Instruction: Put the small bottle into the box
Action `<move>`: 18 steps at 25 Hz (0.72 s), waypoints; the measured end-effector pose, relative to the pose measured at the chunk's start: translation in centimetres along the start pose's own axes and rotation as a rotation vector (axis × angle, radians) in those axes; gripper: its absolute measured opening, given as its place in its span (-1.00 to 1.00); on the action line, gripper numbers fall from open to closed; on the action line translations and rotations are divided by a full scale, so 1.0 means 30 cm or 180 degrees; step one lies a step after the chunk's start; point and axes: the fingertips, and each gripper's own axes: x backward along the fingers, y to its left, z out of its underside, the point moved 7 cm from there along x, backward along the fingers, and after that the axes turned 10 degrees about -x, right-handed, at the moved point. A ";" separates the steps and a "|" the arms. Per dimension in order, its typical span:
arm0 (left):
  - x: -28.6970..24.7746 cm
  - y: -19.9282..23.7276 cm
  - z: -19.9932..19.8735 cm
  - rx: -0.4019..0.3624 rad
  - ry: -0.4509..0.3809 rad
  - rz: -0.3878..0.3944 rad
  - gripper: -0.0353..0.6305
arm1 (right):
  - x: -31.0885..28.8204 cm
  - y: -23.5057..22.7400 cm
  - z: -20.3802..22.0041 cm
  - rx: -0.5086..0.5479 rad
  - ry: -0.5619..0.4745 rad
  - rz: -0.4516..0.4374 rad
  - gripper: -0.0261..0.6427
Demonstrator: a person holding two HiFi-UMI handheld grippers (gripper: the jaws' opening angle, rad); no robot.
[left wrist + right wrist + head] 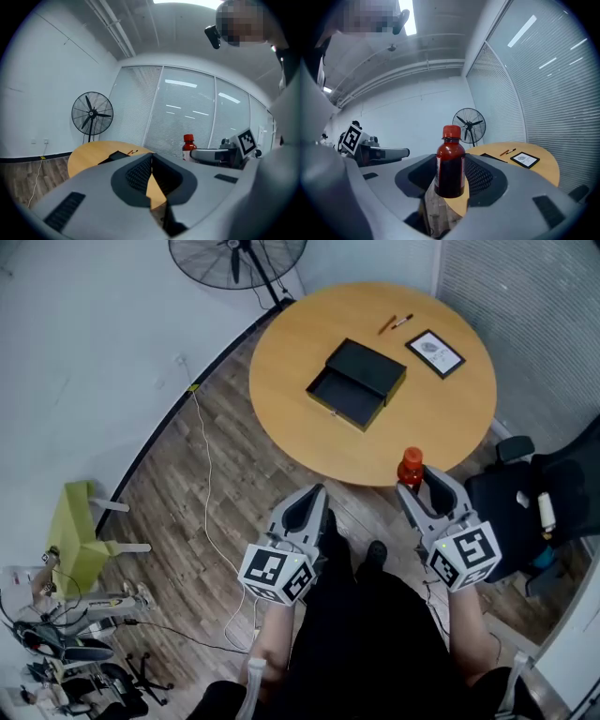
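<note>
my right gripper (419, 480) is clamped on the small bottle (450, 164), red cap up, at the near edge of the round wooden table (450, 418). my left gripper (312, 495) is closed on nothing. the black box (357, 382) lies open mid-table, well apart from the bottle.

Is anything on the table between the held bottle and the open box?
Nothing visible. The bottle sits in the right gripper at the table edge; only bare wood lies between it and the box. Pens and a framed card lie beyond it.
</note>
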 end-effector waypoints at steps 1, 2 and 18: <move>-0.001 0.001 0.002 0.0003 0.0016 0.0000 -0.90 | -0.003 0.001 0.002 -0.0019 0.0011 -0.0024 -0.32; -0.002 0.003 0.004 0.0009 0.0032 -0.0001 -0.90 | -0.006 0.002 0.004 -0.0051 0.0018 -0.0057 -0.32; -0.081 0.073 0.050 0.0101 0.0169 -0.0015 -0.90 | -0.096 -0.043 0.016 -0.0223 0.0137 -0.0121 -0.31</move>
